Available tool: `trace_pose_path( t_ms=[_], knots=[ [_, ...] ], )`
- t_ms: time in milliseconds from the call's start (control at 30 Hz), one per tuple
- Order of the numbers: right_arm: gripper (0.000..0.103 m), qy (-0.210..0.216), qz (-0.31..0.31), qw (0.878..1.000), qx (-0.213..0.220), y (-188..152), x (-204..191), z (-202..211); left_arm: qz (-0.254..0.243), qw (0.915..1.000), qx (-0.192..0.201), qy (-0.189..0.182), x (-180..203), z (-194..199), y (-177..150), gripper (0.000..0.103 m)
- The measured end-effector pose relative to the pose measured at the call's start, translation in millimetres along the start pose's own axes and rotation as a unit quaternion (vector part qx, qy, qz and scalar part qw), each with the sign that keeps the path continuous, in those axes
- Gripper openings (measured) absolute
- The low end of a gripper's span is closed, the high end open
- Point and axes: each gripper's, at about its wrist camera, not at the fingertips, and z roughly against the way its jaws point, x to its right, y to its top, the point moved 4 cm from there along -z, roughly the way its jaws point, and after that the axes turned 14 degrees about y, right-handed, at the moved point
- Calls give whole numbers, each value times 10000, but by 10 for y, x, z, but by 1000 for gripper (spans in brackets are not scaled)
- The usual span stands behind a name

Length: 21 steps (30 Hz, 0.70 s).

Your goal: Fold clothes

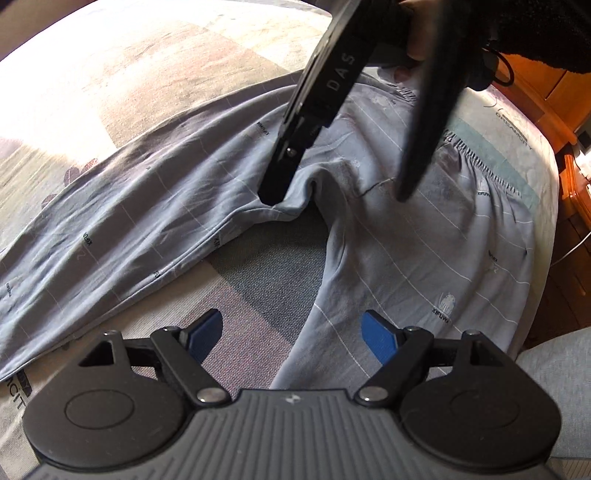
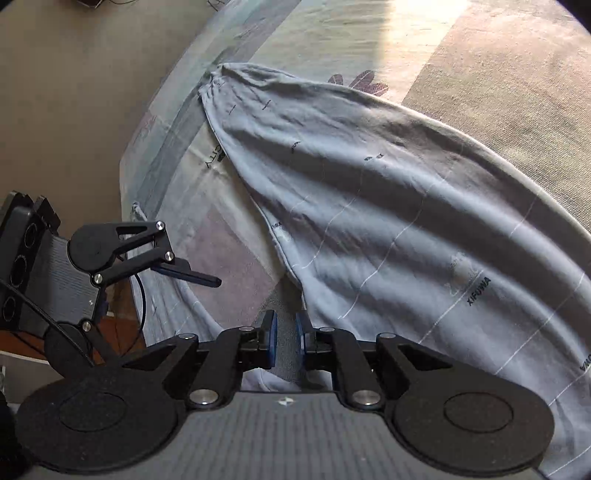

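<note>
**Item: fold trousers, grasp at crotch**

- **R gripper** (image 2: 286,339): pads drawn close, narrow gap left between them. Nothing clearly pinched; the bed sheet shows through the gap. In the L wrist view its tips (image 1: 338,194) come down steep from above, w/ one tip touching cloth at the crotch (image 1: 312,190). The hand (image 1: 421,33) and a dark sleeve (image 1: 535,29) sit high behind it.
- **L gripper** (image 1: 291,334): pads spread wide, holding nothing. Hovers low, tilted fwd, w/ the near trouser leg under its R pad and bare sheet under its L pad.
- **Trousers** (image 1: 424,240): grey-blue, thin white lines, lying flat on the bed (image 1: 258,266).
  - Legs are apart in a V that opens toward the L gripper.
  - One leg (image 2: 388,206) runs long ahead of the R gripper.
  - Waistband (image 1: 480,162) is beyond the R gripper's tips.
  - No fold is visible.
- **Step (judged)**: taking hold at the crotch, prob. to lay one leg on the other.
- **To do it well**:
  - Pinch both cloth layers at the seam, not the sheet.
  - Have the L gripper take the near leg lower down, so cloth lifts evenly.
  - Keep seams lined up and smooth wrinkles outward.
</note>
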Motion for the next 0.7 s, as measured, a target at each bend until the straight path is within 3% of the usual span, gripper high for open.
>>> trace_pose_path(
  t_ms=[33, 133, 233, 300, 400, 567, 667, 700],
  knots=[
    [14, -37, -53, 9999, 128, 44, 30, 38, 18, 10000, -1, -10, 3, -1, -14, 82],
    [14, -196, -194, 9996, -15, 28, 142, -55, 74, 10000, -4, -38, 14, -5, -58, 82],
    [14, -257, 34, 9973, -691, -82, 130, -264, 129, 9999, -6, -67, 24, -9, -101, 82],
    [14, -246, 286, 9974, -616, 17, 62, -218, 123, 9999, -24, -80, 48, -6, -130, 82],
    [15, -318, 460, 9984, -69, 356, 91, 90, 87, 9999, -42, -104, 53, 0, -152, 82],
    [43, -604, 729, 9952, -255, 929, 464, 409, 109, 9999, -18, -85, 19, -23, -140, 82],
    [44, -652, 734, 9935, -581, 1201, 712, 500, 190, 9998, -18, -81, -7, -56, -142, 82],
    [44, -478, 571, 9942, -774, 1247, 803, 505, 215, 9997, -24, -86, -16, -63, -144, 82]
  ],
)
